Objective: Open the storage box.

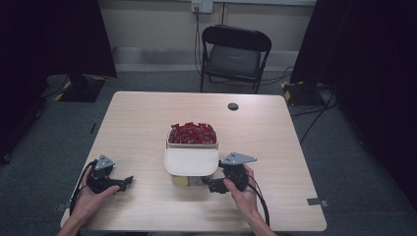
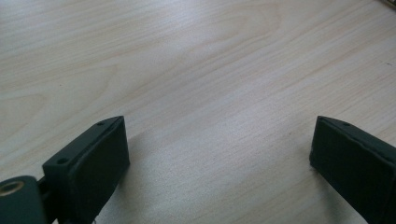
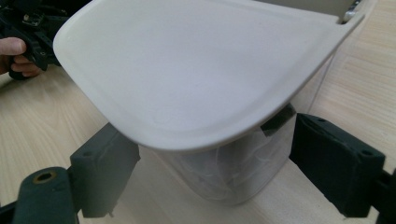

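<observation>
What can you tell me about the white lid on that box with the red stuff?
The white lid is smooth, matte plastic with a rounded front edge and a shallow raised rim. It is flipped open, sticking out toward the person from the clear container of red wrapped pieces. The right gripper sits open just beneath its edge, jaws either side of the container.

I count two grippers: my left gripper (image 1: 129, 180), jaws spread over bare wood, and my right gripper (image 1: 206, 183), jaws parted either side of the container. One clear container (image 3: 233, 172) sits just ahead of the right gripper, between its jaws, and it carries one cream lid (image 1: 191, 161) hinged open toward me, above those jaws. Beyond the lid lies one heap of red wrapped pieces (image 1: 193, 133); the pieces are too small and crowded for me to number. One table (image 1: 147, 118) lies under both grippers. One black folding chair (image 1: 233, 56) stands well beyond them. One dark round grommet (image 1: 233, 106) sits far ahead of the right gripper.
</observation>
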